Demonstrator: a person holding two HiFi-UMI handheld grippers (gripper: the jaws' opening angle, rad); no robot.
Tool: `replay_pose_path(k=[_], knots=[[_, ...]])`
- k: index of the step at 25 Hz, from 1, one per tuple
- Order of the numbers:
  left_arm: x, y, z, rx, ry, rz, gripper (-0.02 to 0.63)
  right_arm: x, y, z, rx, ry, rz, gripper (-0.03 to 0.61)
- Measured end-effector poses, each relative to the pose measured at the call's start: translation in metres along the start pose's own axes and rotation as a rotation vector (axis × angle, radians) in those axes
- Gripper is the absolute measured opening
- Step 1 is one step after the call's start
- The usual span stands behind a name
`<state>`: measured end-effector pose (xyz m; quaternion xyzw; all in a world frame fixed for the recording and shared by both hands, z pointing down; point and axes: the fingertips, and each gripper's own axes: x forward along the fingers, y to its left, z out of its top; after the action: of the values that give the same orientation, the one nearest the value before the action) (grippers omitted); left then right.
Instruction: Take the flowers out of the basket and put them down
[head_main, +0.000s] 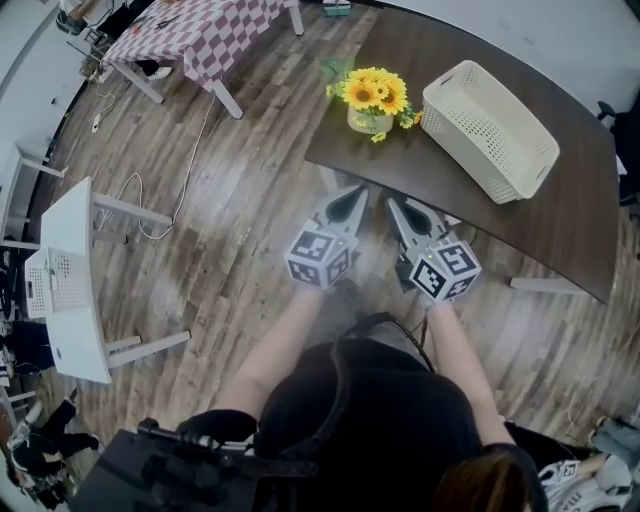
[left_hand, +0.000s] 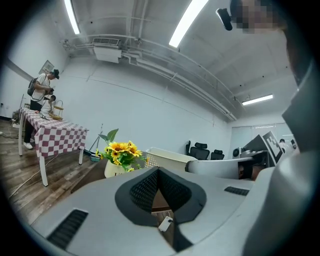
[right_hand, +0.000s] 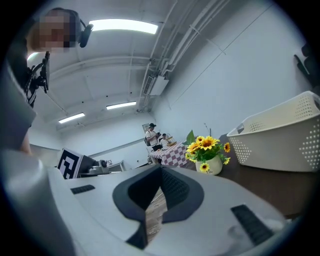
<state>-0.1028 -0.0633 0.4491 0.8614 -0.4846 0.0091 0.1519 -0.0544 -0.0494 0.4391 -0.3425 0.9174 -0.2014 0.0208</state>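
The flowers (head_main: 373, 91) are a small bunch of sunflowers with yellow petals, brown centres and green leaves, one broad leaf sticking up behind them. They stand upright in a round cream pot (head_main: 368, 122). The pot sits on the dark brown surface (head_main: 560, 215), near its edge, just beside the basket (head_main: 490, 130) and outside it. The basket is a cream, rectangular tub with perforated walls, and nothing shows above its rim. In the right gripper view a small line of dark print shows low on the pot, too small to read.

The left claw (head_main: 355, 192) and the right claw (head_main: 393, 205) hang side by side over the wood-plank floor (head_main: 230, 220), just short of the surface's edge and pointing toward it. Both are well apart from the flowers. Each claw has its jaws pressed together with nothing between them. Each carries a cube (head_main: 320, 258) of black-and-white square markers, with no readable words.

In the left gripper view the flowers (left_hand: 121, 151) and the basket (left_hand: 167, 157) show just above the left claw (left_hand: 159, 171). Far to the left stands a table with a red-and-white checked cloth (left_hand: 52, 132), a person beside it.
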Motion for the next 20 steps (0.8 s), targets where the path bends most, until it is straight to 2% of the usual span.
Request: replay_pose_path(k=[7,20], knots=[[-0.021,-0.026,-0.003,-0.008,-0.019,0.003,0.000,-0.031,0.013,-0.002,0.002,-0.018,-0.004,0.000],[-0.051,-0.077,-0.012,-0.018,-0.044,-0.042,0.000,-0.073,0.039,-0.008,-0.012,-0.038,0.021,0.000]])
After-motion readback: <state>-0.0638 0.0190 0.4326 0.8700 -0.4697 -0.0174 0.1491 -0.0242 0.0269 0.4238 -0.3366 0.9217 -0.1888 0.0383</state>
